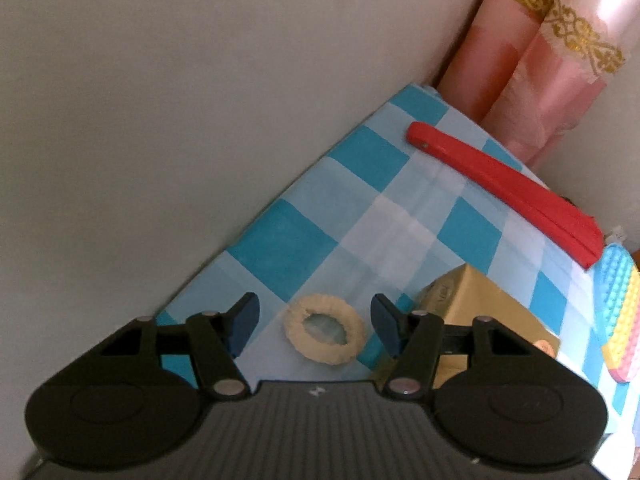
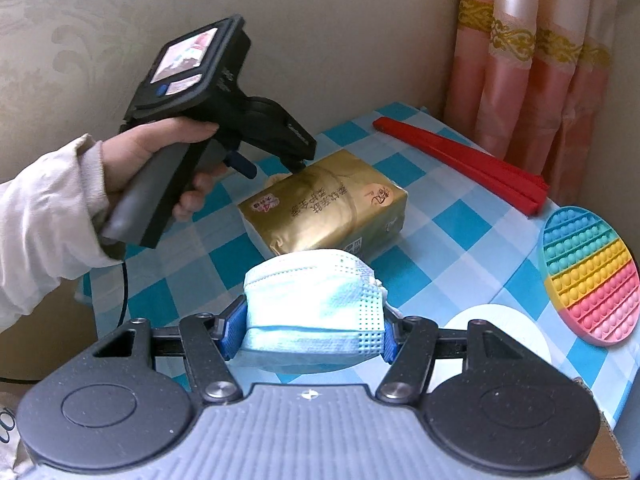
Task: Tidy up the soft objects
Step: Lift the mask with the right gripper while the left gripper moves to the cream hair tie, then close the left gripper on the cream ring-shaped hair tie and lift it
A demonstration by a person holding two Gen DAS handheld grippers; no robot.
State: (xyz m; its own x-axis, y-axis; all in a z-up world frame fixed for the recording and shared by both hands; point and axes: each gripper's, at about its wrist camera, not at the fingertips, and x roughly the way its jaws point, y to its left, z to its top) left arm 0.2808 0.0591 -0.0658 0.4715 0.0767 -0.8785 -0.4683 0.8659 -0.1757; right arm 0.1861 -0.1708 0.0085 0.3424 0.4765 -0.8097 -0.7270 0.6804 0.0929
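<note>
My right gripper (image 2: 312, 330) is shut on a folded light-blue face mask (image 2: 312, 304), held above the checked tablecloth (image 2: 460, 248). A gold tissue pack (image 2: 324, 204) lies just beyond it; it also shows in the left wrist view (image 1: 480, 304). My left gripper (image 1: 316, 320) is open and empty, hovering over a cream scrunchie (image 1: 324, 332) that lies on the cloth (image 1: 320, 216) between its fingers. In the right wrist view the left gripper (image 2: 296, 164) is held in a hand, its tip at the tissue pack's far left corner.
A red folded fan (image 2: 460, 164) lies at the table's back, also in the left wrist view (image 1: 504, 188). A rainbow pop-it disc (image 2: 588, 276) lies at the right, seen too in the left wrist view (image 1: 616, 312). Wall behind, pink curtain (image 2: 528, 80) at back right.
</note>
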